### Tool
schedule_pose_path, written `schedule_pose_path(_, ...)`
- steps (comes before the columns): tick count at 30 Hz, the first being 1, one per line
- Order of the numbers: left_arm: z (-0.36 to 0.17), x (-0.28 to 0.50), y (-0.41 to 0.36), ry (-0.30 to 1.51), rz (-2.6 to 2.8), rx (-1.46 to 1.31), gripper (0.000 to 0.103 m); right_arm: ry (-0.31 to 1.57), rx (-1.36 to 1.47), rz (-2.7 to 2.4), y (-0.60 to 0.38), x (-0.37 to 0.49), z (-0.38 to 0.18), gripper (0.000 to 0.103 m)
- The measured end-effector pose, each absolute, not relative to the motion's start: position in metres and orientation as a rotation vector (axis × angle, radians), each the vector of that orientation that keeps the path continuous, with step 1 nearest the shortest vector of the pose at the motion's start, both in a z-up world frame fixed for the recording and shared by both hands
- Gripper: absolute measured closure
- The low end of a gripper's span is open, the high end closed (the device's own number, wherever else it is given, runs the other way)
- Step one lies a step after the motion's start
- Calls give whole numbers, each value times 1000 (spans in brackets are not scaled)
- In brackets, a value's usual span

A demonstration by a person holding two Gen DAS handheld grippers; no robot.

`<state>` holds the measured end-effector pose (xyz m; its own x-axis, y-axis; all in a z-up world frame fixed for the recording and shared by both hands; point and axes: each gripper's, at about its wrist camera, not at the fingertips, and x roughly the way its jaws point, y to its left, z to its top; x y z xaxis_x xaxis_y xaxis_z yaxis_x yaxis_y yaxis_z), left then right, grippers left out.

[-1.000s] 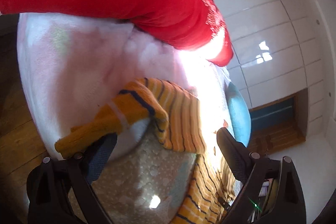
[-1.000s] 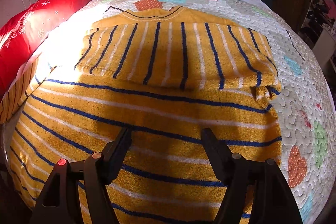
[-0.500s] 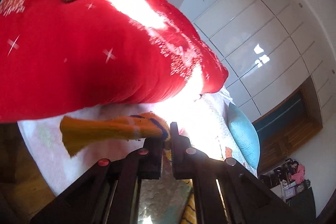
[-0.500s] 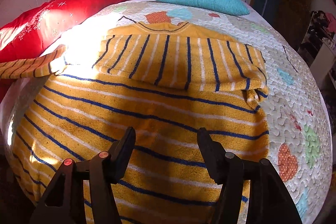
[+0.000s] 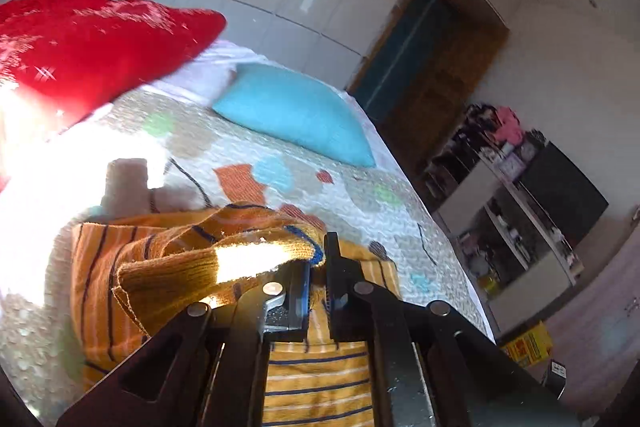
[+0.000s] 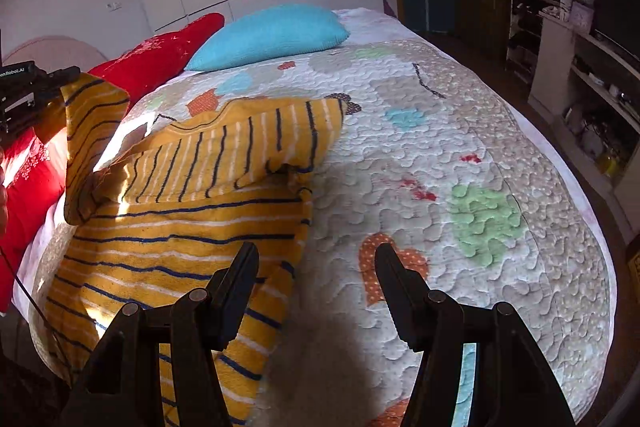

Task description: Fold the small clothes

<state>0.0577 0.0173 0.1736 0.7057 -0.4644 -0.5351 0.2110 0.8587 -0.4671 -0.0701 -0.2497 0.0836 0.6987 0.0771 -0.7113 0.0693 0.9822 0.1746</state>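
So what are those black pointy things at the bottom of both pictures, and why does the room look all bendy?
Those are grabbers, like big tweezers. A person holds one in each hand, and a tiny camera sits on each, looking along its two fingers. The lens sees very wide, which bends the room.

One picture comes from the left gripper. It is pinched shut on the cuff of a sleeve of the yellow striped sweater, lifting that sleeve over the sweater.

The other picture comes from the right gripper. It is open and holds nothing; it hovers by the sweater's edge.

The sweater lies on a bed with a patterned quilt. At the far end are a red pillow and a blue pillow.
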Motion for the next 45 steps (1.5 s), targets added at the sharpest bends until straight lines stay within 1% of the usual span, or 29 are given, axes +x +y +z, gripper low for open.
schedule_pose_path(1, 160, 65, -6, 736, -409, -378, 95, 808, 223, -7, -261, -72, 80, 38)
schedule_pose_path(2, 146, 71, -25, 782, -420, -361, 86, 814, 254, -15, -271, -74, 76, 38)
schedule_pose_path(3, 131, 74, -41, 834, -436, -349, 72, 819, 283, -21, -281, -76, 73, 38)
schedule_pose_path(5, 105, 71, -57, 922, -464, -346, 57, 830, 318, -32, -294, -78, 68, 38)
schedule_pose_path(7, 94, 58, -58, 952, -500, -348, 54, 834, 327, -40, -301, -77, 65, 37)
schedule_pose_path(8, 93, 51, -56, 957, -510, -343, 51, 837, 330, -40, -303, -74, 64, 37)
schedule_pose_path(10, 96, 32, -41, 943, -510, -339, 43, 842, 340, -25, -301, -68, 62, 37)
schedule_pose_path(12, 104, 10, -14, 907, -495, -344, 28, 841, 343, 5, -292, -58, 64, 37)
schedule_pose_path(14, 114, -13, 12, 865, -438, -339, 23, 834, 332, 46, -276, -45, 69, 34)
schedule_pose_path(16, 118, -36, 38, 832, -363, -323, 22, 828, 306, 93, -254, -31, 74, 31)
schedule_pose_path(21, 113, -75, 87, 807, -191, -306, 21, 853, 176, 215, -186, 13, 77, 31)
schedule_pose_path(27, 87, -95, 130, 837, -127, -407, 21, 828, -184, 359, -82, 29, 69, 27)
schedule_pose_path(30, 75, -101, 146, 849, -103, -456, 21, 811, -280, 356, -53, 36, 60, 27)
schedule_pose_path(31, 73, -102, 150, 852, -96, -471, 21, 813, -288, 346, -49, 41, 57, 31)
schedule_pose_path(32, 70, -104, 153, 854, -89, -482, 21, 827, -289, 327, -47, 47, 54, 46)
schedule_pose_path(33, 69, -105, 156, 857, -80, -490, 21, 859, -271, 323, -49, 53, 53, 94)
schedule_pose_path(34, 68, -106, 158, 856, -74, -495, 21, 894, -220, 333, -56, 59, 54, 99)
schedule_pose_path(41, 68, -112, 168, 844, -59, -498, 21, 869, 21, 139, -145, 74, 77, 99)
schedule_pose_path(45, 64, -108, 163, 852, -64, -504, 21, 913, 159, 21, -208, 88, 71, 99)
